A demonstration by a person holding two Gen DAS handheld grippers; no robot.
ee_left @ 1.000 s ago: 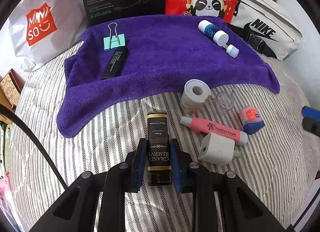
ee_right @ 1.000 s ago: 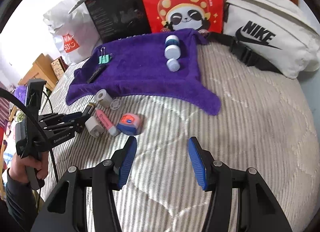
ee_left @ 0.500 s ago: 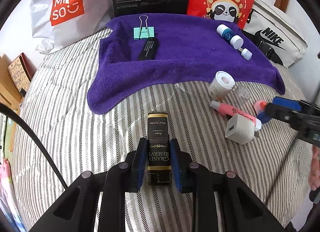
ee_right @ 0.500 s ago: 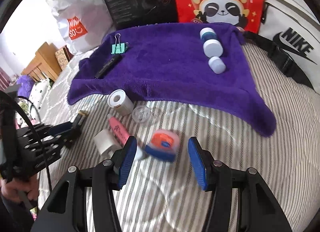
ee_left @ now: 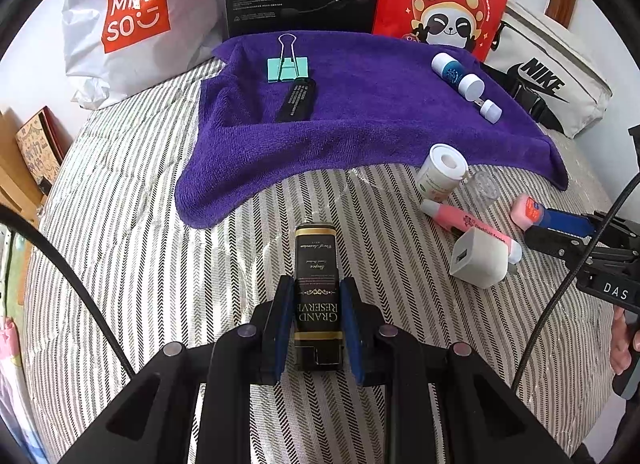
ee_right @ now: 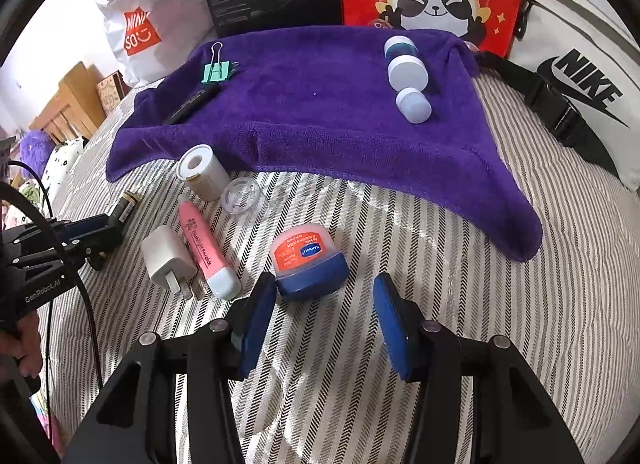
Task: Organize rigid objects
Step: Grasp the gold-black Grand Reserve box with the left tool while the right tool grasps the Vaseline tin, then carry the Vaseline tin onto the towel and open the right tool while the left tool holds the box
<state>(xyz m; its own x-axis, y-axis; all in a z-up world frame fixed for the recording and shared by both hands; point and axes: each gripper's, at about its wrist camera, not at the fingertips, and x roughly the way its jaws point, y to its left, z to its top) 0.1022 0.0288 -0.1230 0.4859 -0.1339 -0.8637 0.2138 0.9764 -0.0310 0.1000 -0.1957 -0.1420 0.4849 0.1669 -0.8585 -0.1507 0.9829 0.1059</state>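
On striped quilt, left gripper [ee_left: 316, 320] clamping glossy black box [ee_left: 316, 288], right gripper [ee_right: 324, 316] wide near squat jar [ee_right: 306, 260].

Place: a home bedroom.
Surface: a bed [ee_left: 120, 224] with a striped quilted cover.
Bedside: plush toys [ee_right: 48, 156] and wooden furniture [ee_right: 72, 104].
Clutter: a Miniso shopping bag [ee_left: 132, 24], a Nike waist bag [ee_right: 580, 76], a purple towel [ee_left: 360, 116].

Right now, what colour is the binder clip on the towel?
Mint green with silver wire handles; the binder clip shows best in the left wrist view.
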